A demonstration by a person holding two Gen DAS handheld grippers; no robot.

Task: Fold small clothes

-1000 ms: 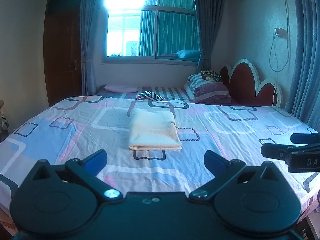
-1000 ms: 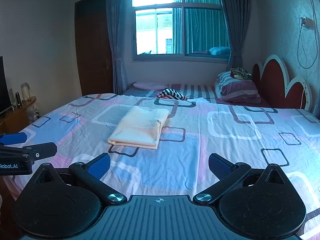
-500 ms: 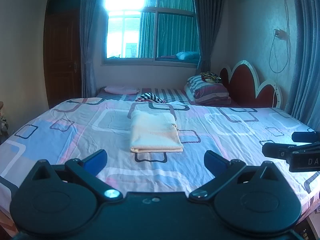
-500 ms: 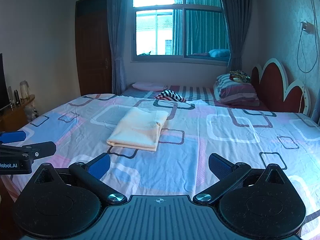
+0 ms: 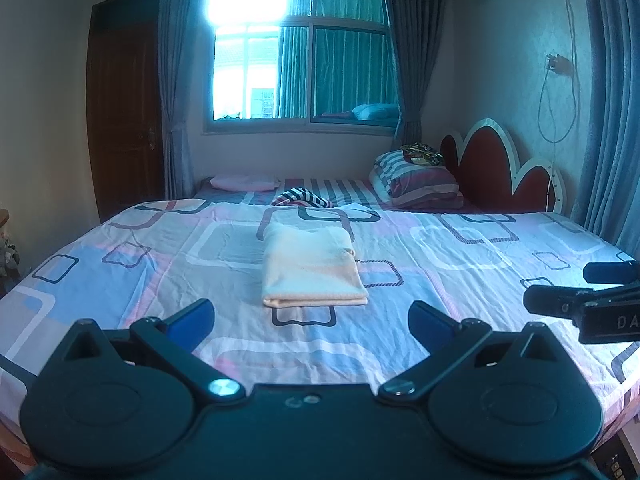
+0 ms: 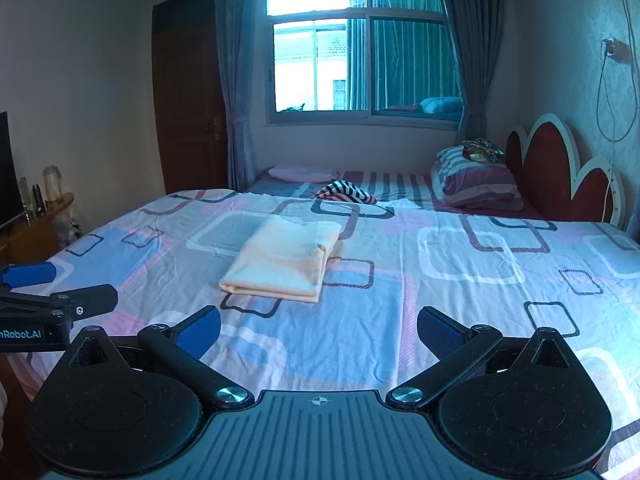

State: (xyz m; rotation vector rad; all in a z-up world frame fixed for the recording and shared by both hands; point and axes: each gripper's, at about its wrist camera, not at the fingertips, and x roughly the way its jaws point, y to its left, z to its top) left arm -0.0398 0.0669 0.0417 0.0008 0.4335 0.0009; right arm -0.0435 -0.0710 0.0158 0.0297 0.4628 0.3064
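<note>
A cream-coloured garment point(image 5: 310, 268) lies folded into a neat rectangle on the patterned bedsheet point(image 5: 460, 264); it also shows in the right wrist view point(image 6: 284, 262). My left gripper point(image 5: 311, 320) is open and empty, held back from the garment near the bed's front edge. My right gripper point(image 6: 319, 330) is open and empty, to the right of the garment and back from it. Each gripper shows at the edge of the other's view: the right one point(image 5: 584, 300) and the left one point(image 6: 52, 292).
A striped black-and-white cloth point(image 5: 302, 197) and a pink cloth point(image 5: 244, 182) lie at the far side of the bed. Striped pillows point(image 5: 416, 184) rest by the red headboard point(image 5: 504, 172). A wooden shelf with bottles point(image 6: 44, 204) stands at the left.
Both grippers have drawn back slightly from the bed and risen a little; the folded garment has not moved. Both stay open.
</note>
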